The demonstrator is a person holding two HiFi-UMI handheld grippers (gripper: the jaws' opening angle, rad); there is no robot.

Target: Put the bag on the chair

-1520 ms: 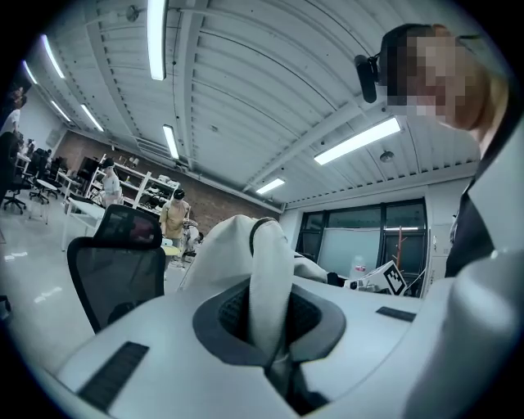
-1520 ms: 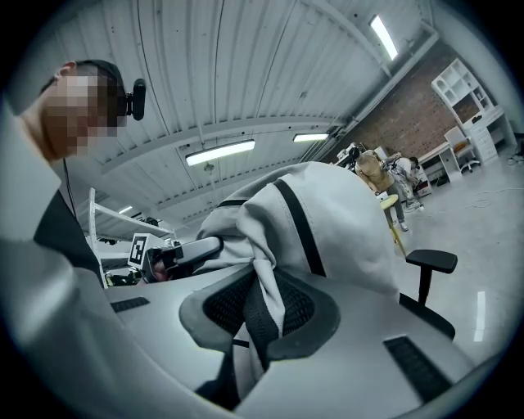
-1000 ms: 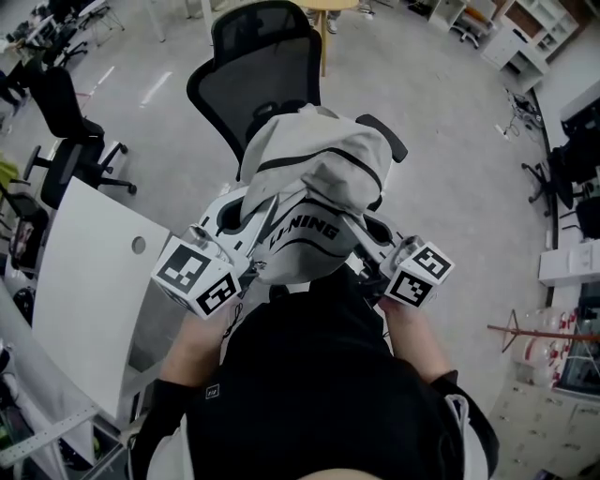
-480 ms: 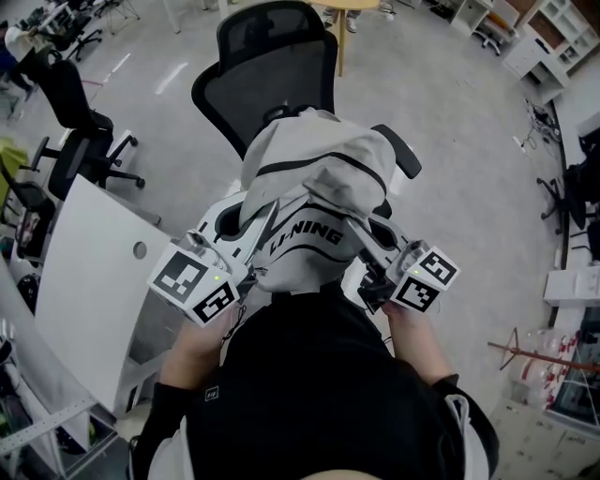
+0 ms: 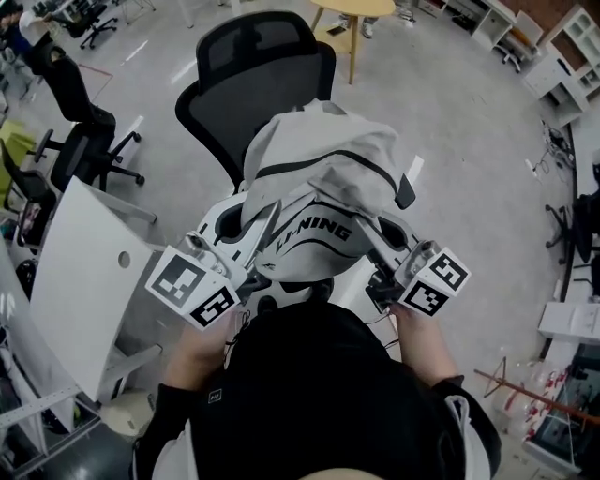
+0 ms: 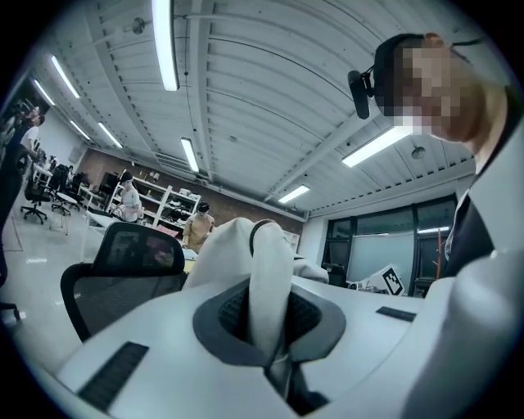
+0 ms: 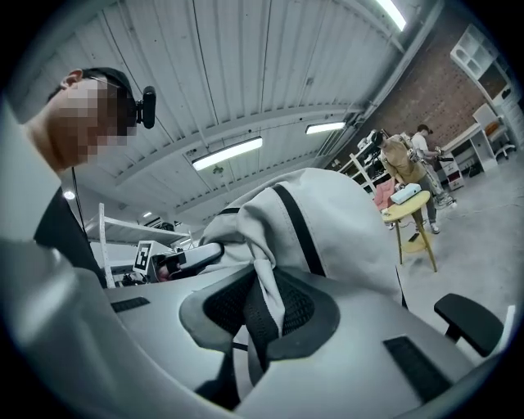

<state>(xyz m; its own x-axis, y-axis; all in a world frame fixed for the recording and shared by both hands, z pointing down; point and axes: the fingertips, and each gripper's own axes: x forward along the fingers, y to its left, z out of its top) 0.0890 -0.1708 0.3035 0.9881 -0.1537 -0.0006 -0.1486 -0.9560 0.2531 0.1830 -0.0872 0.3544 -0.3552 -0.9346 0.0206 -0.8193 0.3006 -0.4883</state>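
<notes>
A light grey bag (image 5: 319, 178) with black trim and lettering hangs in the air between my two grippers, in front of my chest. My left gripper (image 5: 246, 246) is shut on a fold of the bag's fabric (image 6: 268, 286). My right gripper (image 5: 382, 246) is shut on another fold of the bag (image 7: 266, 307). Just beyond the bag stands a black mesh office chair (image 5: 253, 80); its backrest (image 6: 135, 258) shows in the left gripper view and one armrest (image 7: 471, 321) in the right gripper view. The bag hides the chair's seat.
A white desk (image 5: 84, 272) lies at my left. More black office chairs (image 5: 75, 112) stand at the far left, a yellow round table (image 5: 356, 9) behind the chair. People stand by shelves in the background (image 6: 196, 225). A coat stand (image 5: 534, 398) is at lower right.
Both grippers and the bag have moved forward towards the black chair, which now sits closer and larger in the head view. Both grips are unchanged.
</notes>
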